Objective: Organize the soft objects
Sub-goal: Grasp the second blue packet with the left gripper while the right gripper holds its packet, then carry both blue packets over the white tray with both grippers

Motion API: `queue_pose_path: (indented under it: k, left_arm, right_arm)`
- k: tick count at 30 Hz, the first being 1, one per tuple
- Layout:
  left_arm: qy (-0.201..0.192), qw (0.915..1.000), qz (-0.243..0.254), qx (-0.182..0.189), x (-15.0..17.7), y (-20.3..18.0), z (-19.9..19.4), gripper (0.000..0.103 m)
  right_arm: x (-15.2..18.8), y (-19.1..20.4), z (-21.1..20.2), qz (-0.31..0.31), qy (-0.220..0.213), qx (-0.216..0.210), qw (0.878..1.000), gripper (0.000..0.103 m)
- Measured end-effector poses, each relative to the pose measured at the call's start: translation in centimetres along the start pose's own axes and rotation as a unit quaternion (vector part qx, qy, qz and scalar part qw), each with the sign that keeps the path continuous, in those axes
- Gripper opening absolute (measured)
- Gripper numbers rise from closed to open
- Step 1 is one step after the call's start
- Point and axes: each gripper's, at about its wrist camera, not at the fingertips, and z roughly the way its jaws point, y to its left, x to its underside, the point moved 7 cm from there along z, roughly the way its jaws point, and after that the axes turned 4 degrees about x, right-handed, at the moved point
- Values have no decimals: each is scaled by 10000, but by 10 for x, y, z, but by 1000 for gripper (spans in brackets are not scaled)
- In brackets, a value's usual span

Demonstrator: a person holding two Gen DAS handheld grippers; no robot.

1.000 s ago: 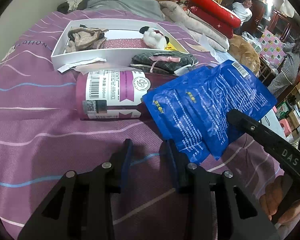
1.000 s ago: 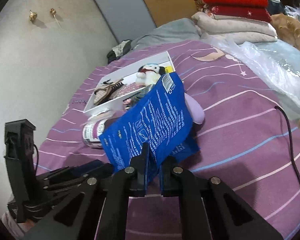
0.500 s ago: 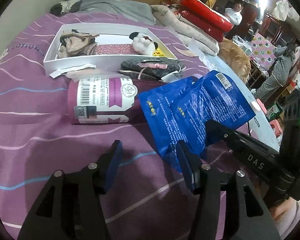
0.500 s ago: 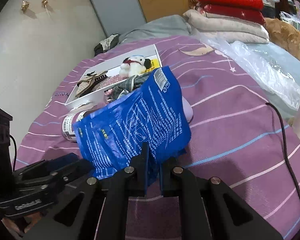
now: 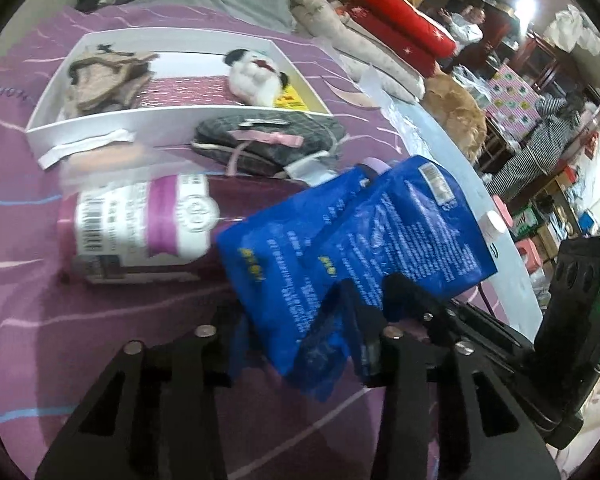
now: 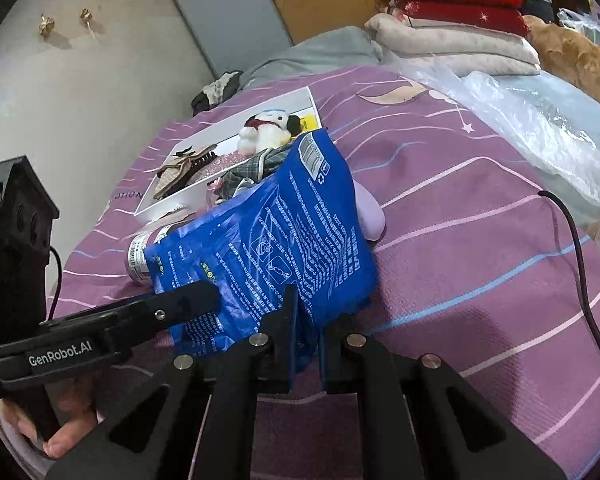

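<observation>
Blue pouch (image 5: 352,240) pinched by right gripper (image 6: 305,320); left gripper (image 5: 296,320) newly closing around its lower corner, contact unclear, likely handover.

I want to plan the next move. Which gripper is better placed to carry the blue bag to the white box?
Probably the right gripper: it is already shut on the blue bag's lower edge. The left gripper has just been closing around a corner. The white box lies ahead.

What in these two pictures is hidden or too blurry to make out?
- Bottle: left wrist view, label print smeared by motion blur; right wrist view, blue pouch covers most of it.
- Left gripper: the pouch's corner sits between its fingers; contact unclear, blurred.
- White box: right wrist view, partly behind the pouch.
</observation>
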Motion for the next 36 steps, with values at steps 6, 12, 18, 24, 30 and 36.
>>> queue_pose_path:
  k: [6, 12, 18, 24, 30, 36]
  left_arm:
    - [39, 10000, 43, -62, 3, -6, 4, 25]
    - [2, 9999, 77, -133, 8, -11, 2, 18]
    - [-53, 9995, 206, -246, 12, -16, -2, 15]
    - [-62, 9985, 352, -422, 16, -18, -5, 14]
    - [-151, 9968, 461, -641, 21, -14, -15, 14]
    - [-282, 9952, 476, -806, 21, -11, -25, 13]
  right_arm:
    - [2, -4, 4, 134, 69, -96, 9998, 7]
    - [2, -4, 5, 150, 92, -128, 9998, 7]
    - [3, -2, 5, 66, 82, -35, 9999, 8]
    - [3, 2, 5, -76, 71, 61, 9999, 8]
    - [2, 2, 4, -115, 26, 201, 9997, 8]
    - [2, 3, 2, -169, -9, 260, 9995, 8]
